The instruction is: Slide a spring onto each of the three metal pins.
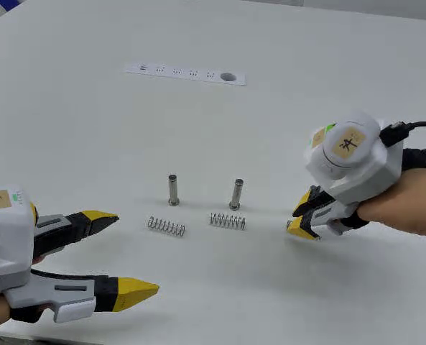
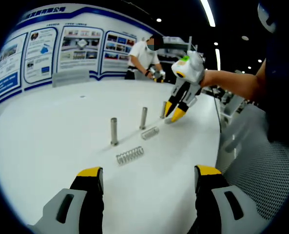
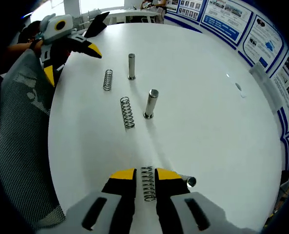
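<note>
White bench [image 1: 90, 129] is lit evenly. At left, the left gripper [image 1: 135, 252] is held spread wide; ahead of its tips two springs [image 1: 166, 226] are laid flat, with two pins [image 1: 173, 190] stood upright beyond. The right gripper [image 1: 294, 221] is pinched on a third spring [image 3: 147, 183], with a third pin [image 3: 190, 182] just beside its jaw.

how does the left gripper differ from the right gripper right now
The left gripper has its jaws wide apart with nothing between them; the right gripper is closed on a spring. The left gripper sits back from two pins; the right gripper is beside a third pin. Both have yellow tips.
</note>
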`<state>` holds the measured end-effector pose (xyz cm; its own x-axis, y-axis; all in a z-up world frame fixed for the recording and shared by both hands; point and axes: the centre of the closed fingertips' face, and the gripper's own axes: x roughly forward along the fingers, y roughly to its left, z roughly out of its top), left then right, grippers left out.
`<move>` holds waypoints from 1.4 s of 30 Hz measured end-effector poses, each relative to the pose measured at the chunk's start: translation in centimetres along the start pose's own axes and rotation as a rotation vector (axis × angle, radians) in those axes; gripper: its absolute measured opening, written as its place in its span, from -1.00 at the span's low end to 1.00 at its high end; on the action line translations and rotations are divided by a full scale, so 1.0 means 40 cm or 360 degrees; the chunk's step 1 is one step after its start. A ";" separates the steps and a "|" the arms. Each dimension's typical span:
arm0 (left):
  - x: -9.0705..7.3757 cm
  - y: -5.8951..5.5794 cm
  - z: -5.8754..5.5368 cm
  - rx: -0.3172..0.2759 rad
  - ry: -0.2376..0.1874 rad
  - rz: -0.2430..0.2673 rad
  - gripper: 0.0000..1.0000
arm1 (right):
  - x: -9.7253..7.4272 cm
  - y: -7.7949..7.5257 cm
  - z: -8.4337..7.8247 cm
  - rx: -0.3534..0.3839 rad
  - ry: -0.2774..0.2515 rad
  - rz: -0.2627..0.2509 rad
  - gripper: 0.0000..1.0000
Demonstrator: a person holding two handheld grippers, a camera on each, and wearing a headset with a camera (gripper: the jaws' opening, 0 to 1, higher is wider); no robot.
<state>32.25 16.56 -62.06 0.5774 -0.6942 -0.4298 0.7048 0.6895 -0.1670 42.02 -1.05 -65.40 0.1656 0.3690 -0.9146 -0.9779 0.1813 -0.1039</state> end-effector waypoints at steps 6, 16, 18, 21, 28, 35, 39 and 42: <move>-0.001 0.001 0.001 -0.0005 -0.0008 0.0000 0.55 | 0.019 0.007 -0.006 -0.0068 0.0085 0.0062 -0.69; 0.000 0.002 0.003 -0.0014 -0.0020 0.0000 0.55 | 0.032 0.007 -0.014 -0.0102 0.0147 0.0124 -0.73; 0.000 0.001 0.004 -0.0018 -0.0023 -0.0001 0.55 | 0.033 0.010 -0.015 -0.0095 0.0150 0.0144 -0.75; 0.000 0.002 0.005 -0.0018 -0.0026 0.0000 0.55 | 0.032 0.014 -0.015 -0.0093 0.0151 0.0157 -0.76; -0.002 0.003 0.005 -0.0022 -0.0028 0.0004 0.54 | 0.014 0.016 -0.006 -0.0063 0.0102 0.0120 -0.76; 0.000 -0.001 0.003 -0.0015 -0.0016 -0.0005 0.54 | -0.035 0.008 0.016 0.0038 -0.0062 0.0060 -0.76; 0.001 -0.003 0.002 -0.0011 -0.0010 -0.0011 0.54 | -0.058 0.007 0.012 0.0086 -0.0119 0.0017 -0.76; 0.001 -0.004 0.002 -0.0007 -0.0007 -0.0011 0.53 | -0.074 0.010 0.012 0.0122 -0.0166 -0.0007 -0.76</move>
<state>32.21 16.40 -62.00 0.5745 -0.6997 -0.4246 0.7069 0.6857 -0.1735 41.18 -1.62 -62.56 0.1858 0.4604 -0.8681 -0.9653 0.2504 -0.0738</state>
